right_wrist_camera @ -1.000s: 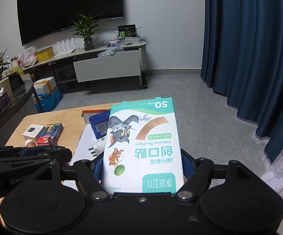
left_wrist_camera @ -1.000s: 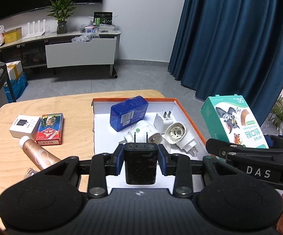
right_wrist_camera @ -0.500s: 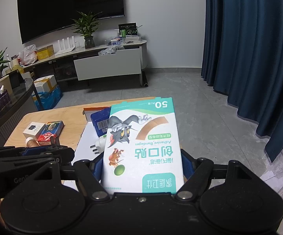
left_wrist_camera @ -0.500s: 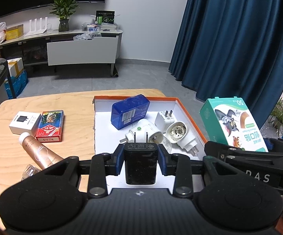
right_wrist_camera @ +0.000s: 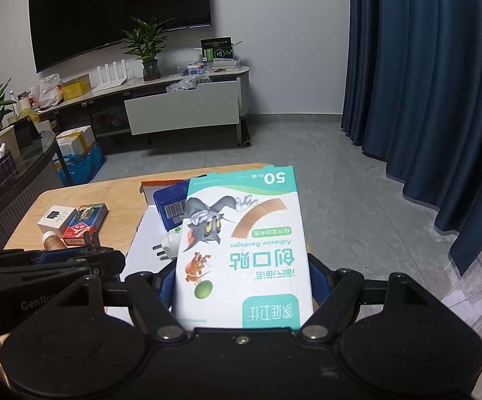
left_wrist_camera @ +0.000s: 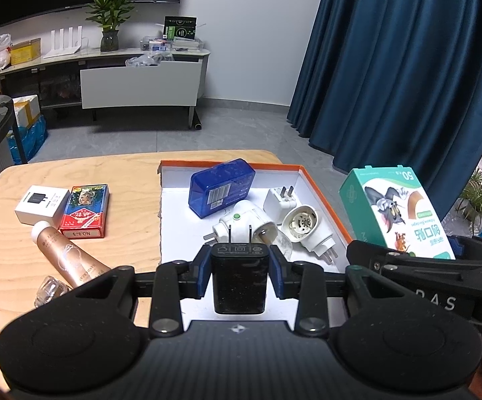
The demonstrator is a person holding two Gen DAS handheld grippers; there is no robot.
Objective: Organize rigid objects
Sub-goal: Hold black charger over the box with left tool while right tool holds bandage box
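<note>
Now your left tool [left_wrist_camera: 239, 273] grips the black charger [left_wrist_camera: 239, 278]; lower it into a free spot of the orange-rimmed tray [left_wrist_camera: 321, 190], while your right tool [right_wrist_camera: 241, 286] holds the bandage box [right_wrist_camera: 244, 250] aside.

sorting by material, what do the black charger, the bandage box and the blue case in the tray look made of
Black charger: matte hard plastic, finely speckled, with two metal prongs.
Bandage box: printed cardboard, likely, given its folded edges and flat, slightly glossy print.
Blue case: translucent glossy plastic; light glints on it.
</note>
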